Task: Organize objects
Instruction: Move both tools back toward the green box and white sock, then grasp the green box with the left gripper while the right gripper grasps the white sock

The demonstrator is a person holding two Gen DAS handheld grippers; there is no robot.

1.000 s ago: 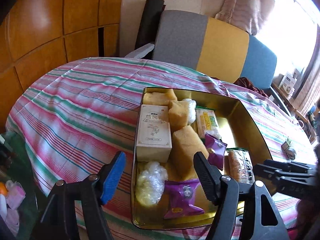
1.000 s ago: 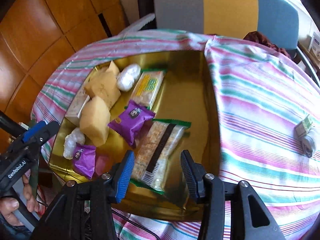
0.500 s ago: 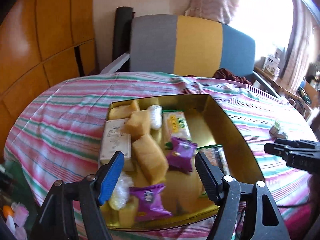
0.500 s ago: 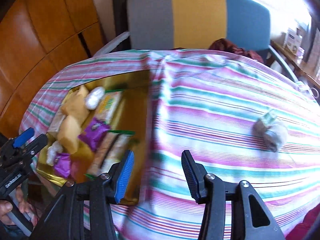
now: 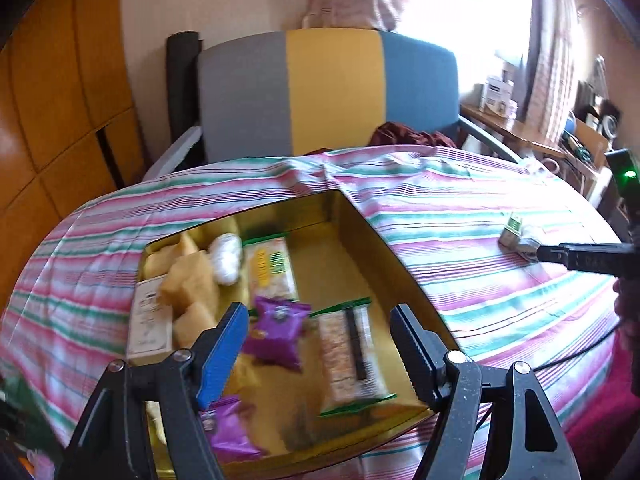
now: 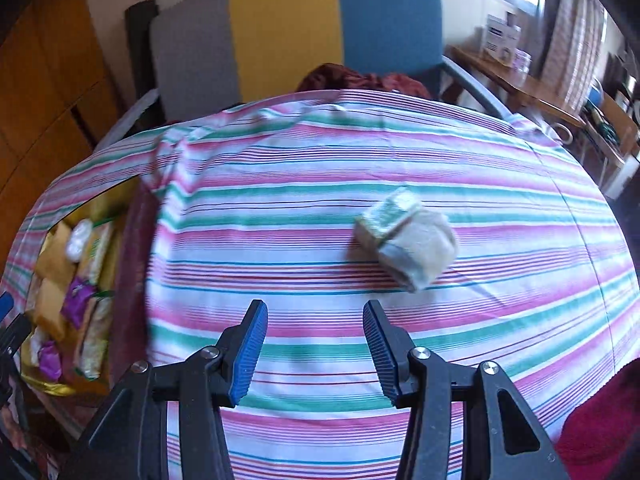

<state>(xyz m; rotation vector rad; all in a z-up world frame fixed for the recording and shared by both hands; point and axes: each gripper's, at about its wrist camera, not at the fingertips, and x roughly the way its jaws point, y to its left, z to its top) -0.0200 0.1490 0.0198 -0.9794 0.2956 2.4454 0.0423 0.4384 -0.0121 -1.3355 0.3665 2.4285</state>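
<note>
My left tool (image 5: 320,344) hangs open and empty over the gold tin (image 5: 360,232); my right tool (image 6: 316,344), also open, faces a small wrapped packet (image 6: 404,240) on the striped tabletop (image 6: 280,216).

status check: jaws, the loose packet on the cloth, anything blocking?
Left gripper open, empty, over gold tin. Right gripper open, empty, short of small wrapped packet on striped tablecloth. Path clear.

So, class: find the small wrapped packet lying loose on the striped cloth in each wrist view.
Left wrist: wrapped packet far right, just beyond the right gripper's tip.
Right wrist: wrapped packet right of centre, ahead of the open jaws.
Shared landmark: gold tin holding snacks.
</note>
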